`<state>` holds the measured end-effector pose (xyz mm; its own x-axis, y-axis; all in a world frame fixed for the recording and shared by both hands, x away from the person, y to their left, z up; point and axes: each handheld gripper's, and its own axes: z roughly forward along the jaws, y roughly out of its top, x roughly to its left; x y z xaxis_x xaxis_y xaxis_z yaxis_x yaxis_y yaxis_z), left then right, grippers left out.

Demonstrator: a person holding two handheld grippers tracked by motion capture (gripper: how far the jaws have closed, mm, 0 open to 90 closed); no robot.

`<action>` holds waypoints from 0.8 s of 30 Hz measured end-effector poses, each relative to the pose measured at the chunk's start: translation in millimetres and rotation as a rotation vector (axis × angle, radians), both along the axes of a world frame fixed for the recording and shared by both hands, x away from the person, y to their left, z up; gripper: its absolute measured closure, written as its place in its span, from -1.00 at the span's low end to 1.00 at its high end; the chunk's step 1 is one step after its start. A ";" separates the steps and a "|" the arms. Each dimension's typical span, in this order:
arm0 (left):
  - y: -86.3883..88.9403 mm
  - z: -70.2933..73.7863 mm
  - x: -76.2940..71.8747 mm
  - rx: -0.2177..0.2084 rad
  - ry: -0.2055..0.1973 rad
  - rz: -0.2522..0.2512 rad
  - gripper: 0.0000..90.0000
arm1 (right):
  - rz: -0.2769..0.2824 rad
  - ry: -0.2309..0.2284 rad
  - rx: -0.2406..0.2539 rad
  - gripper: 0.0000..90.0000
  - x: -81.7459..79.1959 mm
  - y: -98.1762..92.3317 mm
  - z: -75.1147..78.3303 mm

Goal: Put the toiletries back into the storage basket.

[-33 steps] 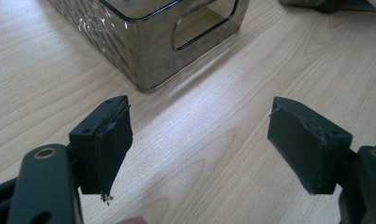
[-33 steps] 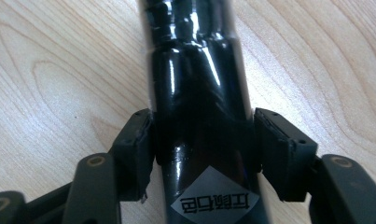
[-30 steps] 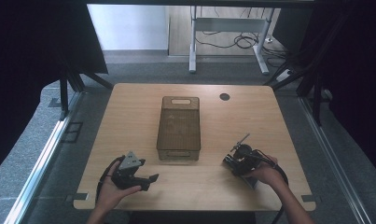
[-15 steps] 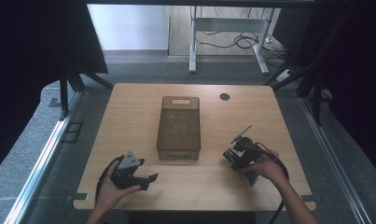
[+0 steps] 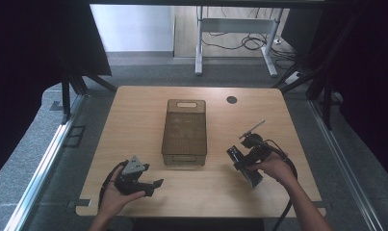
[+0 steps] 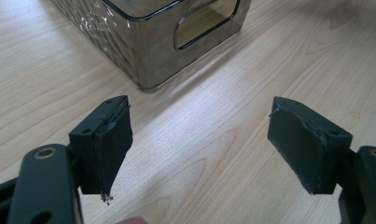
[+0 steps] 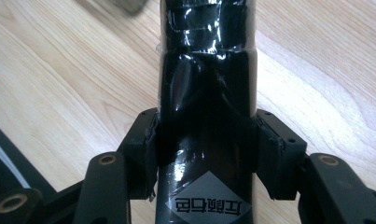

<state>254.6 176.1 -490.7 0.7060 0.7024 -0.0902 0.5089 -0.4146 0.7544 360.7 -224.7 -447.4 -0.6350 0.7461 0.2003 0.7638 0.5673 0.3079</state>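
Black glossy bottle with taped neck (image 5: 240, 163) held off the wooden table (image 5: 134, 110) by right gripper (image 5: 247, 161), just right of the smoky plastic basket (image 5: 184, 127); could slip. Left gripper (image 6: 199, 140): jaws wide, empty. Right gripper view: pads (image 7: 148, 149) clamp bottle sides.
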 end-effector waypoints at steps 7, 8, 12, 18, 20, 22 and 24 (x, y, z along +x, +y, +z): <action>-0.6 -0.3 0.1 0.003 0.002 -0.001 -0.51 | -0.012 0.018 0.057 0.03 4.3 0.5 5.3; -0.4 -0.4 0.3 0.004 0.004 -0.002 -0.51 | -0.016 0.017 0.059 0.03 4.4 0.7 7.2; -0.9 -0.8 0.3 0.007 0.007 -0.003 -0.51 | -0.023 0.013 0.086 0.03 5.9 1.0 14.2; -1.4 -0.6 0.2 0.009 0.004 -0.005 -0.51 | -0.017 0.001 0.101 0.03 7.5 3.9 22.8; -1.3 -0.7 0.3 0.008 0.004 -0.003 -0.51 | -0.021 -0.006 0.122 0.03 8.1 4.3 27.4; -1.3 -0.9 0.3 0.011 0.007 -0.005 -0.51 | -0.024 -0.008 0.135 0.03 9.4 4.7 31.2; -1.6 -1.0 0.2 0.009 0.006 -0.004 -0.51 | -0.029 -0.011 0.134 0.03 10.2 6.3 34.1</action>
